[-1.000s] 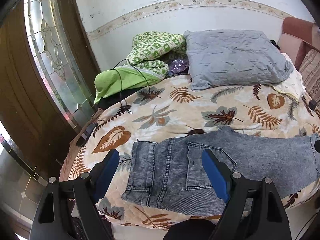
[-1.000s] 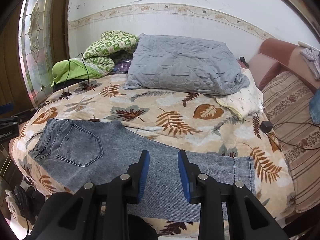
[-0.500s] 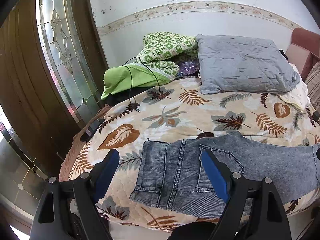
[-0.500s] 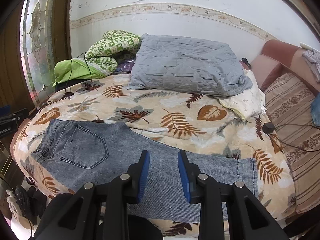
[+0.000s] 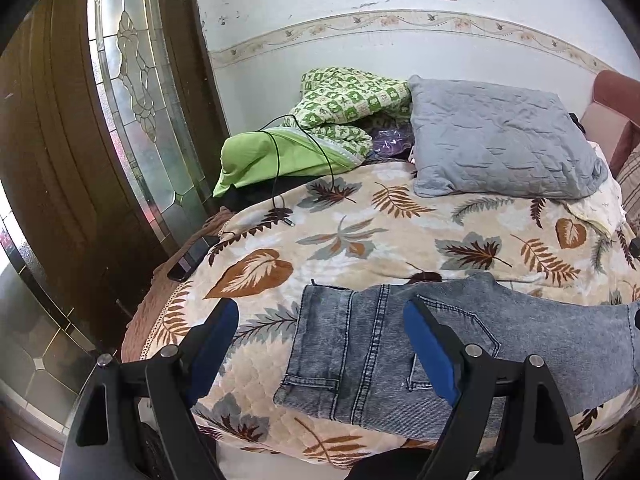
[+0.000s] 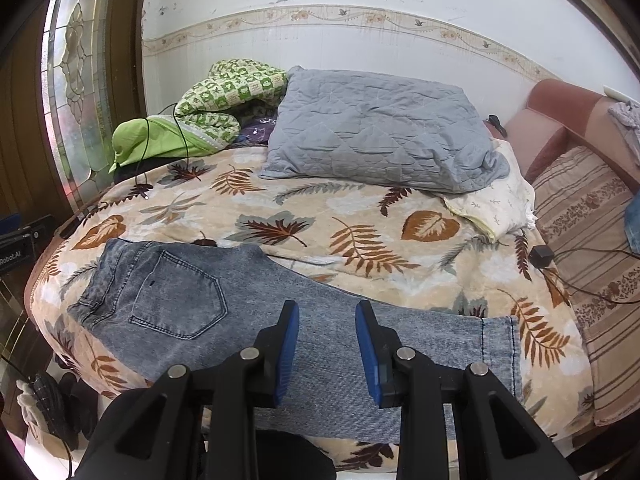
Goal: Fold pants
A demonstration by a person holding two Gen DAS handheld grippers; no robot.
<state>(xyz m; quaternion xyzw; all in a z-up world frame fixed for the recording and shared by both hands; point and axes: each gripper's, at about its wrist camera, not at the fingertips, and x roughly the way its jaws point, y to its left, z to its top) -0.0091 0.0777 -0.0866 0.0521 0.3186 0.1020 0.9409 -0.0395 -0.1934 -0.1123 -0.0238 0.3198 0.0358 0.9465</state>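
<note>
Left wrist view: the left gripper [image 5: 320, 328] is spread wide, nothing gripped; the pants [image 5: 460, 344] are laid flat on the leaf-print bedspread [image 5: 360, 240], waistband just past the fingers.
Right wrist view: the right gripper [image 6: 327, 338] is held narrowly apart and empty, above the pants [image 6: 240, 312] leg.

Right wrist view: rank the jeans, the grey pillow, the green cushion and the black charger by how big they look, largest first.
1. jeans, nearest the camera, so its lead may be exaggerated
2. grey pillow, close behind in apparent size
3. green cushion
4. black charger, by far the smallest
</note>
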